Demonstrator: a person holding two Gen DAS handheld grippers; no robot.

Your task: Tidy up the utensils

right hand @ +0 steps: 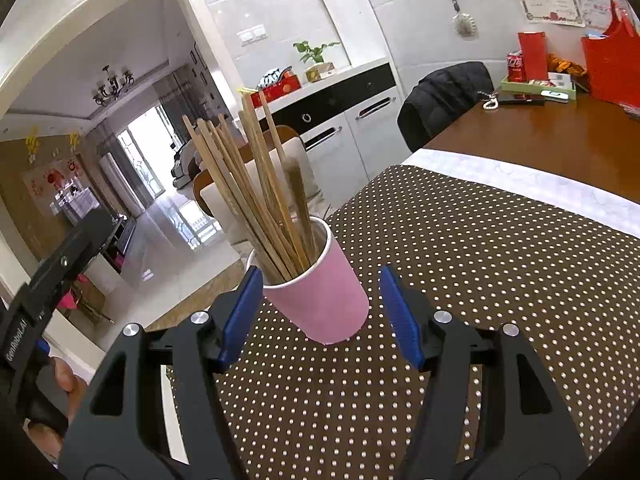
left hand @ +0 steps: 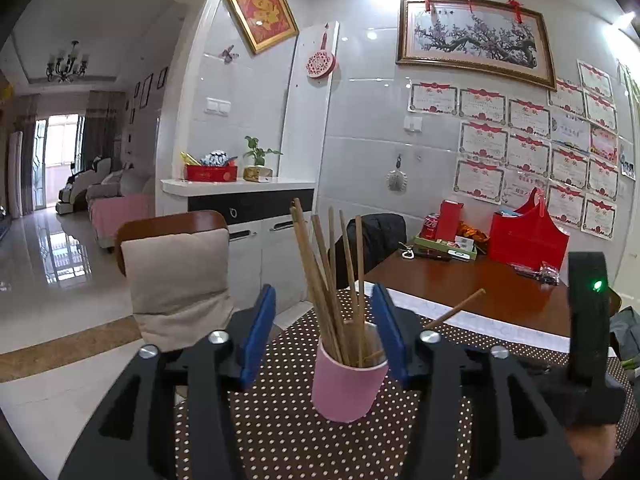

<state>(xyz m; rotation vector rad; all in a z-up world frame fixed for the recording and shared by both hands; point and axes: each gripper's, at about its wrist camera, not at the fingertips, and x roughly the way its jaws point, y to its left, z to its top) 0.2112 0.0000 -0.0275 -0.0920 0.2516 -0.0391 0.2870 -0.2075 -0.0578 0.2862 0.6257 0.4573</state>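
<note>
Pink cup [left hand: 347, 384] of wooden chopsticks [left hand: 332, 280] stands on the dotted mat [left hand: 280, 432], both grippers' fingers [right hand: 240, 312] spread, empty

White lettering "GenRoboAI" runs along the black left hand-held gripper [right hand: 48, 280]; wall certificates [left hand: 520, 140] stay illegible

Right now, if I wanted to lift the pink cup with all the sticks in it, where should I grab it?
Probably around the pink cup's bare side wall, below the rim, coming in level from the near side. The chopsticks fan out tall above the rim, blocking a grab from above, and it stands upright on the dotted mat.
</note>
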